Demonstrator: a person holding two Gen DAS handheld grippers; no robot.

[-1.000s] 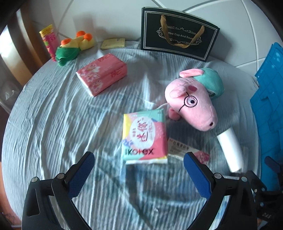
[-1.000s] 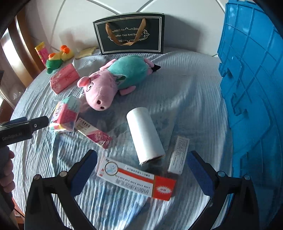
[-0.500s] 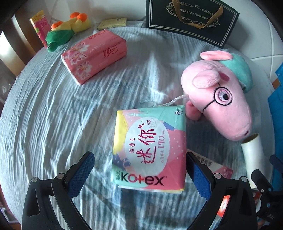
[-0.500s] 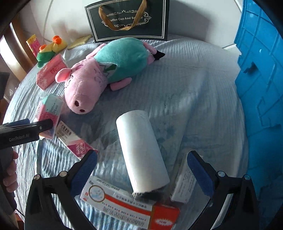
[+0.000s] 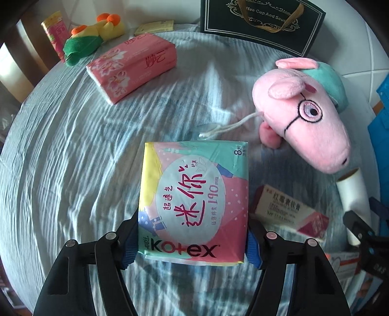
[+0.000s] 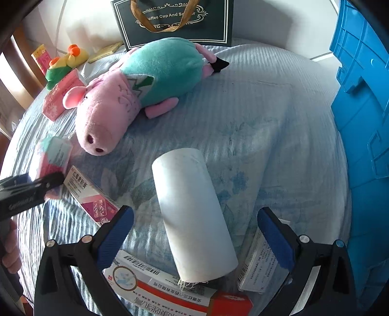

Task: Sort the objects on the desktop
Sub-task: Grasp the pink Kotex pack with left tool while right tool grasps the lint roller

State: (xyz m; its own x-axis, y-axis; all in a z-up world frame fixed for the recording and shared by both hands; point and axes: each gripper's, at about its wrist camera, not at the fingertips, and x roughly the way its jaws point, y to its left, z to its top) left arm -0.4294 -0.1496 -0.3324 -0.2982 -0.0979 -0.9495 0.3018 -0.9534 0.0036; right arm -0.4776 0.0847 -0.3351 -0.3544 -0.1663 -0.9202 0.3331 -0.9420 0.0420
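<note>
My left gripper (image 5: 192,240) is shut on the Kotex pad pack (image 5: 194,199), its blue pads pressing the pack's two sides near its lower end. The pack also shows at the left of the right wrist view (image 6: 52,155), with the left gripper's finger on it. My right gripper (image 6: 195,233) is open, its fingers on either side of a white paper roll (image 6: 192,211) that lies on the cloth, not touching it.
A pink pig plush (image 6: 136,90), pink tissue pack (image 5: 132,65), duck toy (image 5: 92,39), dark gift bag (image 5: 262,21) and several medicine boxes (image 6: 158,289) lie on the round table's blue-grey cloth (image 5: 60,158). A blue crate (image 6: 364,121) stands at the right.
My left gripper moved forward and closed on the Kotex pack. My right gripper moved forward so the white roll now lies between its open fingers.
</note>
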